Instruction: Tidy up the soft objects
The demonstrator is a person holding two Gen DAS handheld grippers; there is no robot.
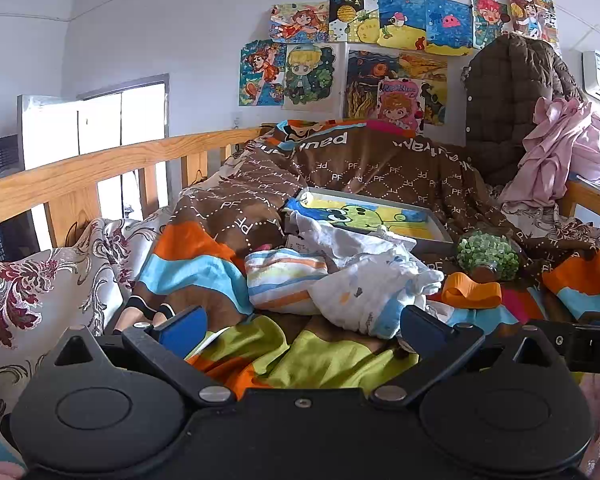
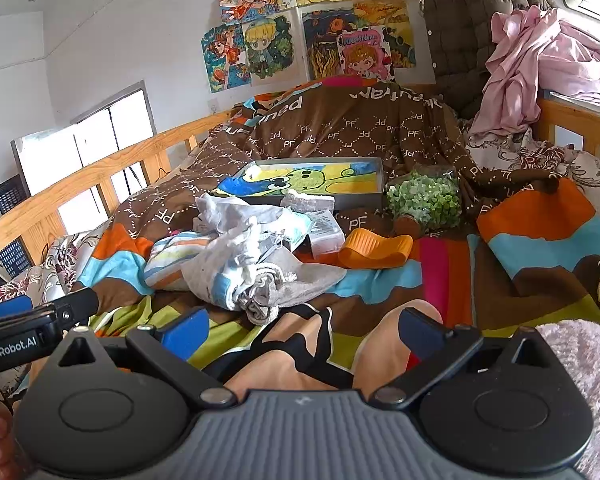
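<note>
Left tongs point(image 1: 300, 330): bottom of the frame, blue pads spread wide, nothing between them.
Cloth pile point(image 1: 364, 276): centre, white crumpled cloths on the bedspread point(image 1: 324, 360), just above the tongs.
Striped pillow point(image 1: 284, 280): touching the pile's left side.
Framed picture point(image 1: 380, 216): behind the pile, lying flat.
Orange band point(image 1: 472, 292): right of the pile.
Green bunch point(image 1: 488, 256): just above the band.
Wooden rail point(image 1: 100, 168): left side.

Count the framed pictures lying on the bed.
1. The framed picture lies on the brown blanket behind the cloth pile, left of the green jar. Others may be hidden under the bedding.
</note>
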